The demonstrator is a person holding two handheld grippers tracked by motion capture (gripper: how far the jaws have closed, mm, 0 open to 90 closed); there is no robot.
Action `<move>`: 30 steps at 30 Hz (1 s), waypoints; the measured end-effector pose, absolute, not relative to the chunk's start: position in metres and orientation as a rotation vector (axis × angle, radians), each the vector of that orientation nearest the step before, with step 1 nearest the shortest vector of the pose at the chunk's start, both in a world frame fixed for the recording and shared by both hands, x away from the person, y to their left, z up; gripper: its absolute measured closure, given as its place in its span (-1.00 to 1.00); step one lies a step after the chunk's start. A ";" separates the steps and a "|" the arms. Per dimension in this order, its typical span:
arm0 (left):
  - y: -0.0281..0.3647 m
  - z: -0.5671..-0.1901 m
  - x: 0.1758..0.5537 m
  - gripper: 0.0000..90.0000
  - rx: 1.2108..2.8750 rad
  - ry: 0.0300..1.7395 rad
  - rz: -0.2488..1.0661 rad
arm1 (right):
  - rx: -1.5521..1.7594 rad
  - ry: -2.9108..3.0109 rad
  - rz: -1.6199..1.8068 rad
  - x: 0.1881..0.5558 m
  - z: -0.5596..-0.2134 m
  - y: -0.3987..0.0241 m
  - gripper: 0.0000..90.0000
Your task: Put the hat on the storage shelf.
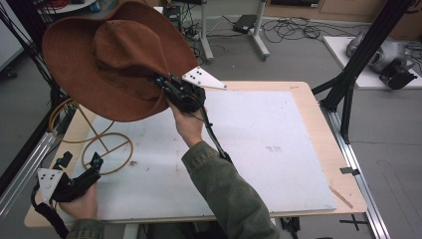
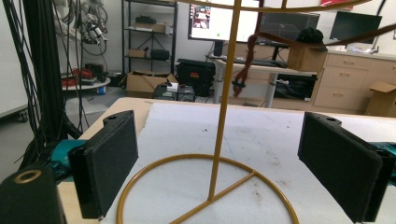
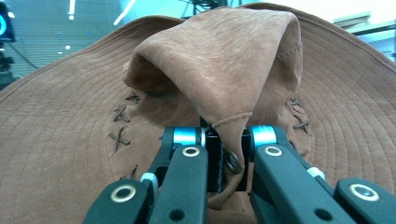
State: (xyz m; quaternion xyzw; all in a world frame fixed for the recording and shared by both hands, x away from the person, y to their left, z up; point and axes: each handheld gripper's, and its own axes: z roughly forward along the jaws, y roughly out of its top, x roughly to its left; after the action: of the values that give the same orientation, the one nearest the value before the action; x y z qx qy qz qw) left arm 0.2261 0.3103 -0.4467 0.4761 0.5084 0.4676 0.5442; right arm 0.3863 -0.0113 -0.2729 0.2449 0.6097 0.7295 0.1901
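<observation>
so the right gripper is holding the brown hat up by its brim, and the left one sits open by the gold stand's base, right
Not by its brim. The right gripper view shows the right gripper pinching the crown of the brown hat. The left gripper does sit open by the gold stand.

The right gripper point(image 1: 166, 85) is raised above the worktop, its arm stretched forward and up from the bottom edge, sleeve to the wrist, jaws pinched tight on a fold of the hat point(image 3: 224, 70). The left gripper point(image 1: 94, 162) sits low at the near left corner, held in the left hand point(image 1: 82, 201), its jaws spread wide with nothing gripped.
</observation>
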 end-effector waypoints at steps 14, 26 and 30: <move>0.314 -0.448 0.223 -0.73 1.110 1.215 1.100 | 0.588 1.850 2.168 0.369 -0.272 0.047 0.97; 0.312 -0.447 0.224 -0.73 1.119 1.205 1.102 | 0.497 2.029 2.140 0.361 -0.282 0.081 0.97; 0.313 -0.448 0.224 -0.73 1.119 1.211 1.105 | 0.480 2.046 2.131 0.358 -0.286 0.087 0.96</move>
State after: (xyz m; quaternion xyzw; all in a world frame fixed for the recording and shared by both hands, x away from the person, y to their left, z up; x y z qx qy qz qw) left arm 0.2242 0.3126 -0.4476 0.4720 0.5108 0.4661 0.5469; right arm 0.3584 0.0866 -0.2856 0.1601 0.6818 0.7100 0.0742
